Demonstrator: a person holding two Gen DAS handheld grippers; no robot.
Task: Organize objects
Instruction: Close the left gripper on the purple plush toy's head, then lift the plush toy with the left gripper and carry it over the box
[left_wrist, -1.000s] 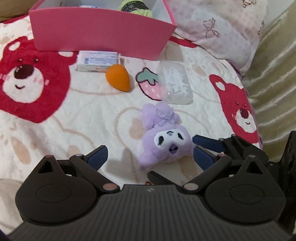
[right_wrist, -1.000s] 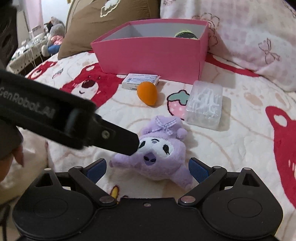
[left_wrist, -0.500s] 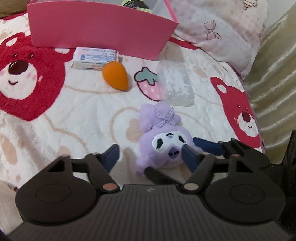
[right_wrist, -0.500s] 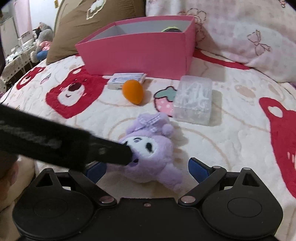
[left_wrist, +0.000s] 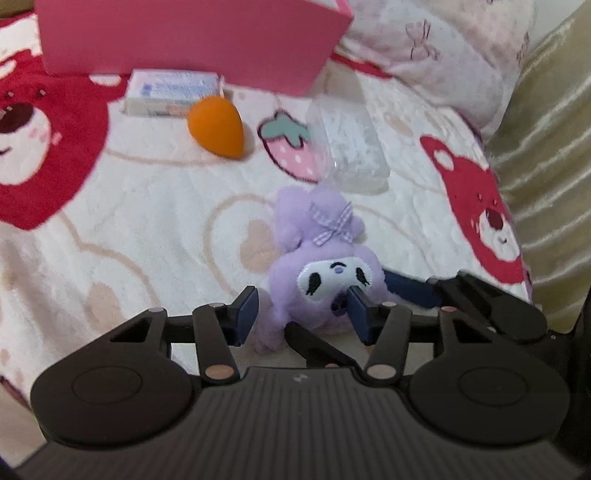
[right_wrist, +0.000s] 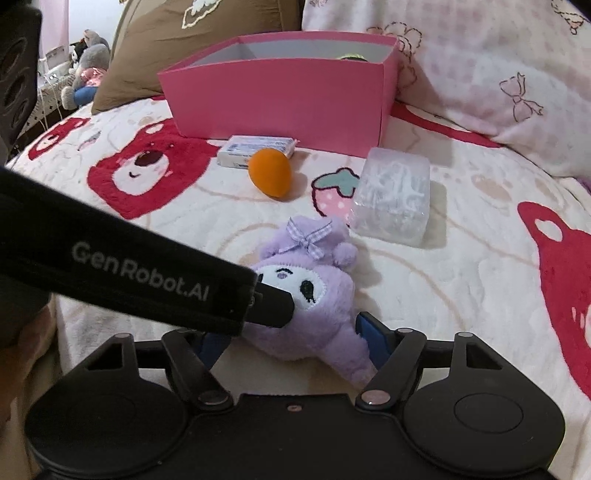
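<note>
Both grippers converge on one purple plush toy (left_wrist: 325, 273) lying on a bear-printed blanket (left_wrist: 155, 206), face up, with its bowed head toward the pink box (right_wrist: 280, 99) and its long axis running from the jaws toward that box. The left gripper (left_wrist: 303, 314) has just been closing with the toy's lower face and body between its fingers: the right-hand pad appears to press against the muzzle, while the left-hand pad stands just beside the plush with a sliver of blanket showing, so the pinch looks not yet complete. The right gripper (right_wrist: 291, 341) has likewise just been closing around the toy's lower body; one blue pad lies against its flank, the other is hidden behind the left tool's black finger, so full contact cannot be confirmed. In the right wrist view that finger crosses from the left and its tip meets the toy's face. Neither tool is clearly nearer, both being at the toy itself. Beyond it lie a clear plastic case (right_wrist: 391, 195), an orange egg-shaped sponge (right_wrist: 269, 177) and a small white packet (right_wrist: 255, 149) just before the box, all apart from the toy. Pillows (right_wrist: 480, 74) back the bed; soft toys and clutter show far off at the left.
</note>
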